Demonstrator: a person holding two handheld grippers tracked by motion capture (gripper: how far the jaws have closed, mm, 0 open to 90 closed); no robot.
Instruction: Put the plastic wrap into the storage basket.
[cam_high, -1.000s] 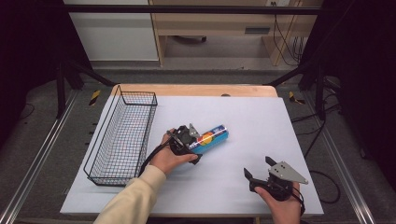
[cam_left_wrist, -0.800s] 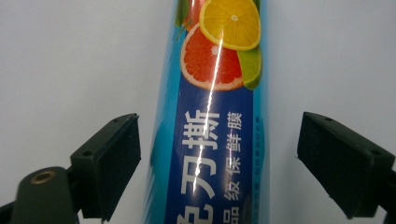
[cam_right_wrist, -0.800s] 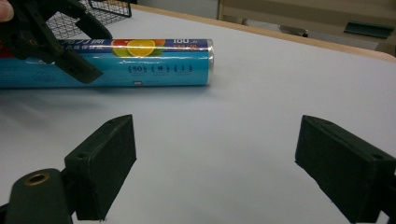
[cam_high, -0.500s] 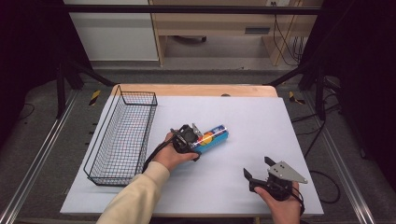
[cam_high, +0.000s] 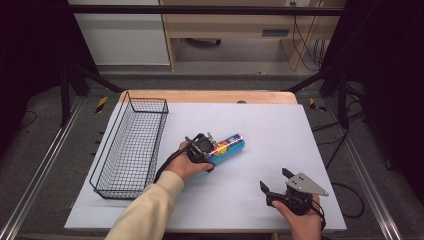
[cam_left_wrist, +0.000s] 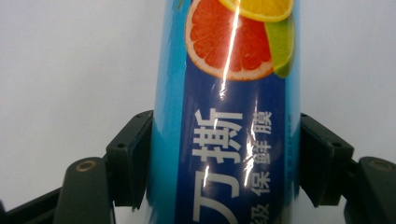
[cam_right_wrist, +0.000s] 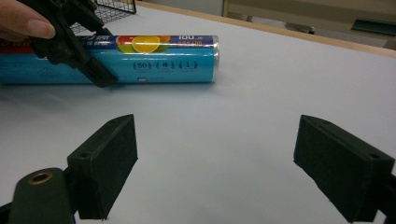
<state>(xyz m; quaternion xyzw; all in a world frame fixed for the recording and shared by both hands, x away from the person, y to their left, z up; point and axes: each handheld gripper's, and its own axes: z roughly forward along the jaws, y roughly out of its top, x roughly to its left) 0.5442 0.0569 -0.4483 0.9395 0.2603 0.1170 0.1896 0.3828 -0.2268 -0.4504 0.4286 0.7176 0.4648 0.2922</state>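
A blue cling-film roll (cam_high: 229, 146) printed with citrus slices lies on its side on the white table, a little left of centre. My left gripper (cam_high: 207, 150) straddles its near end. In the left gripper view the roll (cam_left_wrist: 229, 116) runs up between the two black pads, and both pads press against its sides. My right gripper (cam_high: 274, 179) rests low near the front right of the table, jaws wide apart with nothing between them. The right gripper view shows the roll (cam_right_wrist: 154, 58) beyond its open jaws (cam_right_wrist: 215, 154), with the left gripper (cam_right_wrist: 86, 60) clamped on it.
A black wire basket (cam_high: 127, 145), long and narrow, stands along the table's left side, close to the left hand. The white sheet (cam_high: 280, 125) covers the table up to a wooden strip at the far edge (cam_high: 210, 96).
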